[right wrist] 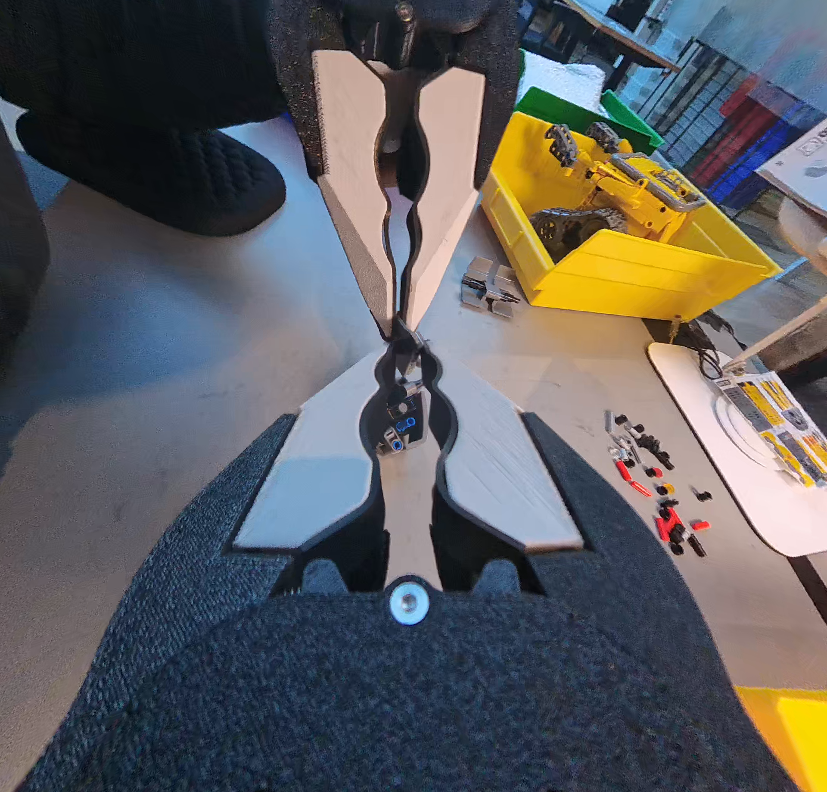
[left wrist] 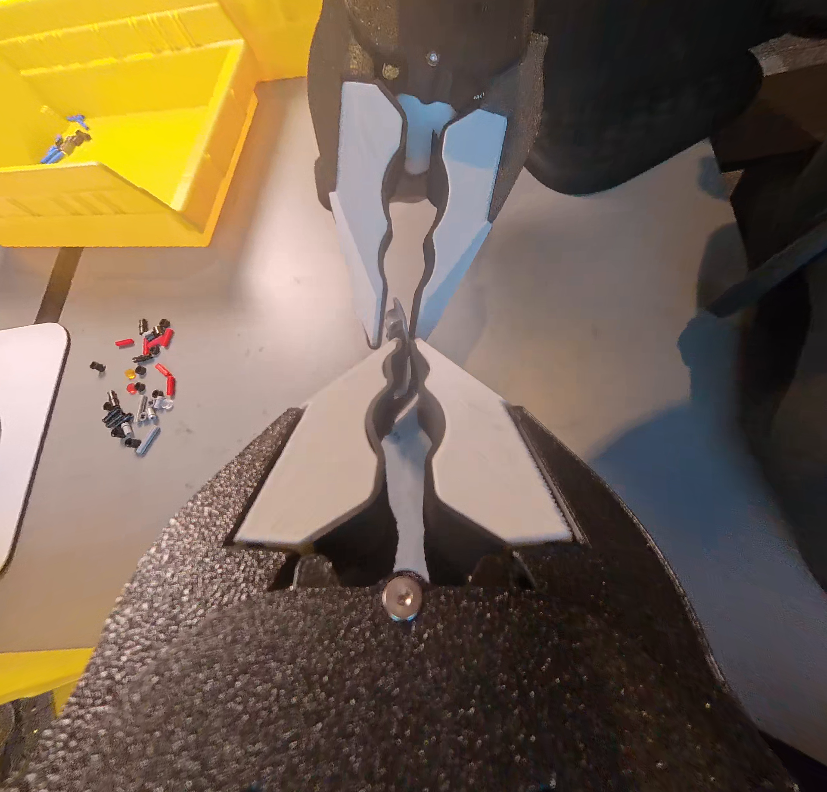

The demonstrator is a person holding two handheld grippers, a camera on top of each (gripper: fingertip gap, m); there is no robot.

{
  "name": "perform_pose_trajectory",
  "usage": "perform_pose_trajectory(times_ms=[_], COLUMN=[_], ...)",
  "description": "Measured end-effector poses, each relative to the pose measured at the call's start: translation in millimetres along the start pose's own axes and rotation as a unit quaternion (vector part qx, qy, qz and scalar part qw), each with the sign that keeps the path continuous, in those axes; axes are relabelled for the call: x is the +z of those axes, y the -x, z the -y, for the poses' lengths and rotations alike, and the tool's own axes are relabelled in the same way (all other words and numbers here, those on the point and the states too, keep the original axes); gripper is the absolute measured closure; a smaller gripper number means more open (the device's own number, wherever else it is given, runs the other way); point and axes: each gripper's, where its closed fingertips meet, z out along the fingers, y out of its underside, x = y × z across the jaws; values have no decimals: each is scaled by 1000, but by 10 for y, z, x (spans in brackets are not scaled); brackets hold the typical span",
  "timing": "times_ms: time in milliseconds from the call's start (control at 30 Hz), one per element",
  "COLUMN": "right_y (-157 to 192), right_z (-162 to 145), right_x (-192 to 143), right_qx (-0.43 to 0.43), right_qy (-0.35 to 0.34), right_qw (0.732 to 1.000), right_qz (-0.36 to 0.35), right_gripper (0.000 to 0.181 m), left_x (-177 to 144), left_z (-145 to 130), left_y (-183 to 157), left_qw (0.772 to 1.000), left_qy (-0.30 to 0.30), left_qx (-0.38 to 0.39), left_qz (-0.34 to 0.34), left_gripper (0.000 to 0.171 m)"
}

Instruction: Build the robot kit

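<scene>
My two grippers meet tip to tip above the grey table. My left gripper is shut on a small dark and grey brick assembly that sits between its fingers. My right gripper comes in from the top of the left wrist view and is shut on the grey end of the same assembly. In the right wrist view my right gripper holds the black and grey assembly with blue pins, and my left gripper pinches its far end.
A yellow bin with a few blue and black pins stands far left. Loose red, black and grey pins lie by a white board. Another yellow bin holds a yellow toy vehicle, with a grey part beside it. A dark sleeve rests at left. The tips of both grippers are at nearly the same place.
</scene>
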Motion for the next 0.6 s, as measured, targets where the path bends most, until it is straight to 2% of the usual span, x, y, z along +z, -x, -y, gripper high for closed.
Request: perform_pose_trajectory(times_ms=[67,167,200,267,333,467,533,600], right_y=[9,-33,-56,-92,-74,-44,-5,37], right_z=[-27,-8,-9,-57,-135,-266,-311,-364], right_x=[5,-33,-55,-86,-93,-52,-32,-6], right_qx=[-5,19,23,37,45,50,55,51], right_qy=[0,-26,-35,-42,-38,-31,-27,-18], right_qw=[1000,999,998,996,994,990,988,987], right_qz=[11,37,45,65,93,125,140,150], right_gripper=[171,174,175,175,175,174,174,174], left_x=[23,7,-17,-27,94,432,529,585], left_z=[-13,12,-5,-134,-374,-695,-733,-720], left_y=[1,59,101,155,139,91,92,54], left_qw=[1000,999,999,996,991,988,987,988], left_qy=[2,-35,-48,-55,-28,27,40,41], left_qx=[6,-3,-17,-69,-127,-150,-149,-141], left_qz=[2,14,19,9,-17,-29,-35,-55], left_gripper=[171,169,164,143,121,107,107,116])
